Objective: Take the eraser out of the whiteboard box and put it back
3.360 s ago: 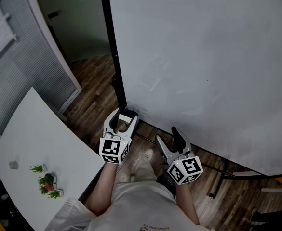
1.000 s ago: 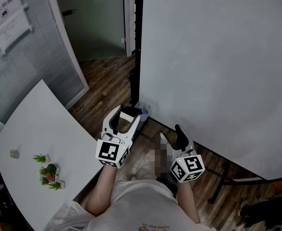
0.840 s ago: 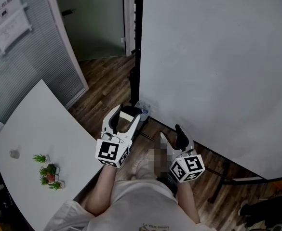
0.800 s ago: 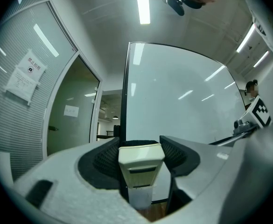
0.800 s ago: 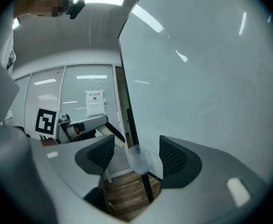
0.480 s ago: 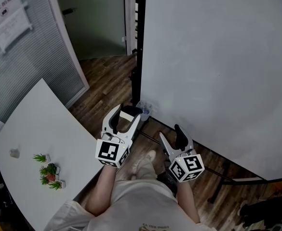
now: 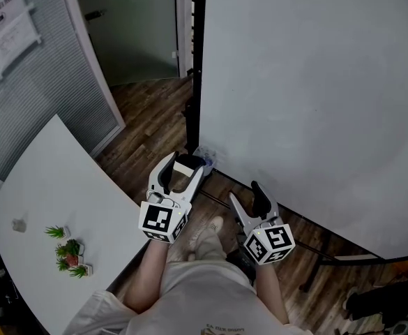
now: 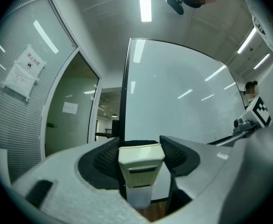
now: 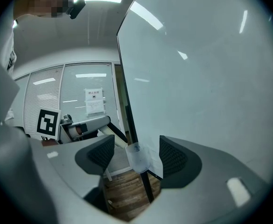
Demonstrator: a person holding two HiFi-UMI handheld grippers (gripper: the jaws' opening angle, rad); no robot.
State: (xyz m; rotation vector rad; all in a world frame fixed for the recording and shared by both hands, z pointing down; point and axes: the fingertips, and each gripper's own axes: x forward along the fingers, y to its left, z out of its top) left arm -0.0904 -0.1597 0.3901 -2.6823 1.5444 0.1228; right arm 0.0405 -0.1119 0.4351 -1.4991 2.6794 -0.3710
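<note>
A cream eraser (image 7: 185, 167) sits between the jaws of my left gripper (image 7: 183, 162), which is shut on it and held level. In the left gripper view the eraser (image 8: 141, 169) fills the gap of the left gripper (image 8: 142, 158), with both pads against its sides. The clear plastic whiteboard box (image 7: 205, 155) hangs at the whiteboard's (image 7: 315, 82) lower left corner, just beyond the eraser. My right gripper (image 7: 244, 192) stands open to the right, with nothing in it. Past the jaws of the right gripper (image 9: 136, 154) the box (image 9: 138, 164) shows, apart from them.
A white table (image 7: 50, 187) with small potted plants (image 7: 68, 251) stands at the left. The black stand post (image 7: 197, 61) runs up the whiteboard's left edge, with a doorway (image 7: 134, 33) behind it. The person's legs are over the wooden floor (image 7: 148, 117).
Both grippers keep their pose, and the eraser stays in the left one. Only the head view has shifted a little.
</note>
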